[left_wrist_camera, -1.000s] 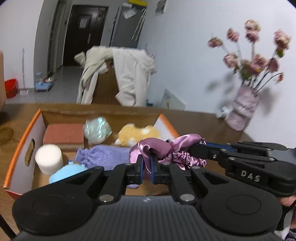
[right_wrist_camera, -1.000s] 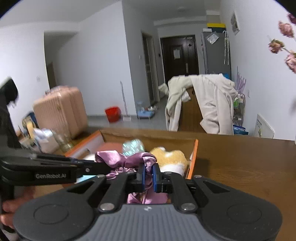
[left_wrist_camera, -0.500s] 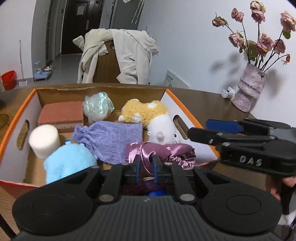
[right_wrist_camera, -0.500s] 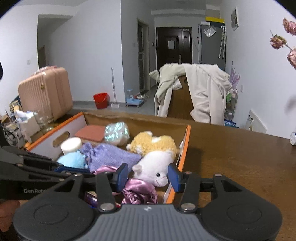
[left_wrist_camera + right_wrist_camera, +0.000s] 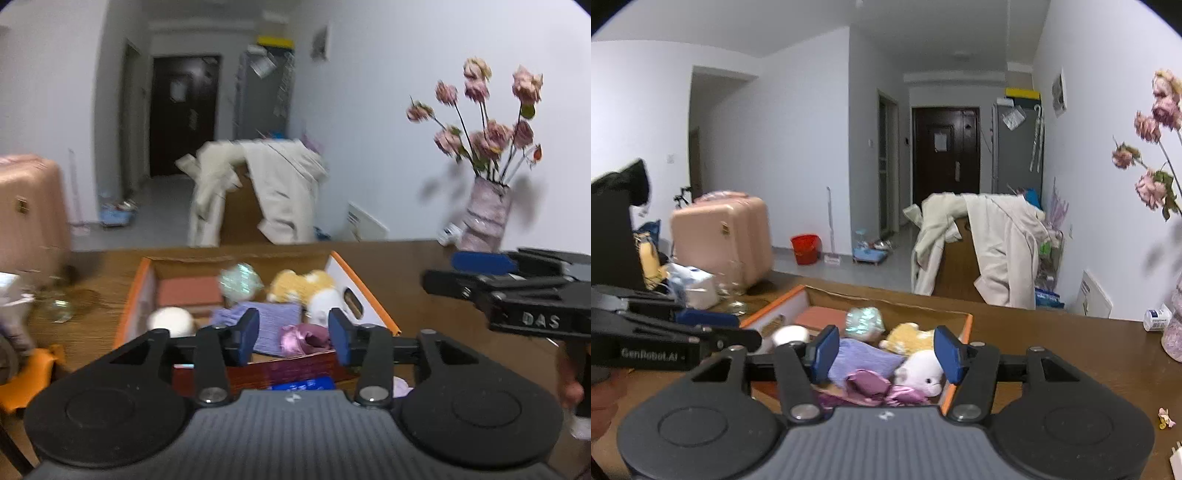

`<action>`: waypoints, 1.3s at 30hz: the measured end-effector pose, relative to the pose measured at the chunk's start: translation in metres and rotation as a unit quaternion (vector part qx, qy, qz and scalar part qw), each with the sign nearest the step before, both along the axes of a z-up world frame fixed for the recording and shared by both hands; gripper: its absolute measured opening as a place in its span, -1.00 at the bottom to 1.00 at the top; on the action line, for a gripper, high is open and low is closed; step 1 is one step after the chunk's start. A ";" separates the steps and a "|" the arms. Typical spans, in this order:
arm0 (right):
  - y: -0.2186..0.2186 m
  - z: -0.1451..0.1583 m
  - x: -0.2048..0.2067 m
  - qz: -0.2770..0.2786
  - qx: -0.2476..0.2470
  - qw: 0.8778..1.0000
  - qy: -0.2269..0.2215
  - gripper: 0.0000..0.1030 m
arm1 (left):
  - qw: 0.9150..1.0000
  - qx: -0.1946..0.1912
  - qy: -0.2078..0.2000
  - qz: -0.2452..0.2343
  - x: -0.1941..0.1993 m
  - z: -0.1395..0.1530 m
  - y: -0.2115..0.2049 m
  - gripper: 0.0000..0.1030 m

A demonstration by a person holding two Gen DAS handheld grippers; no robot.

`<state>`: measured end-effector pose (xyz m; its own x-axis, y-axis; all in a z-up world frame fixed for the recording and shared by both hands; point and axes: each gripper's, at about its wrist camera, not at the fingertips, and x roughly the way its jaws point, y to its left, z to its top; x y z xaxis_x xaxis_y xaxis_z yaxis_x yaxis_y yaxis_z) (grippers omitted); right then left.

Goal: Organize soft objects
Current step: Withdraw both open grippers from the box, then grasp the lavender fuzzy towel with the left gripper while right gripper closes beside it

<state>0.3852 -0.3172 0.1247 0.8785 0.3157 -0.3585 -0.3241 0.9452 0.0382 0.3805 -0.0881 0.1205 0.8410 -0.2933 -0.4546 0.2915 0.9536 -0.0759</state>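
Note:
An orange-rimmed cardboard box (image 5: 365, 299) (image 5: 964, 332) on the wooden table holds soft things: a purple satin scrunchie (image 5: 304, 338) (image 5: 871, 384) at its near side, a white plush (image 5: 921, 371), a yellow plush (image 5: 299, 282), a lilac knit cloth (image 5: 275, 319), a white foam roll (image 5: 170, 321), a pink sponge block (image 5: 186, 290) and a shiny teal ball (image 5: 240, 280). My left gripper (image 5: 293, 336) is open and empty, above the box's near edge. My right gripper (image 5: 882, 350) is open and empty, above the scrunchie.
A vase of pink flowers (image 5: 484, 218) stands on the table at the right by the wall. A chair draped with a cream coat (image 5: 986, 243) stands behind the table. A pink suitcase (image 5: 720, 236) and clutter sit at the left.
Both grippers held the scrunchie over the box, lowered it in and let go, right first, then left. Both have since pulled back and up, jaws wide.

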 end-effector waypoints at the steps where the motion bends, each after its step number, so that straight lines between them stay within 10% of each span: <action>1: 0.001 0.002 -0.010 0.003 0.001 1.000 -0.005 0.14 | 1.000 -0.002 -0.008 0.006 -0.013 0.004 0.002 -0.11; 22: -0.002 -0.049 -0.216 0.033 0.032 0.999 -0.013 0.60 | 0.997 0.003 -0.051 0.059 -0.227 -0.042 0.018 0.74; 39: -0.019 -0.081 -0.232 0.022 0.048 0.998 0.032 0.67 | 0.998 0.011 -0.010 0.062 -0.224 -0.070 0.011 0.83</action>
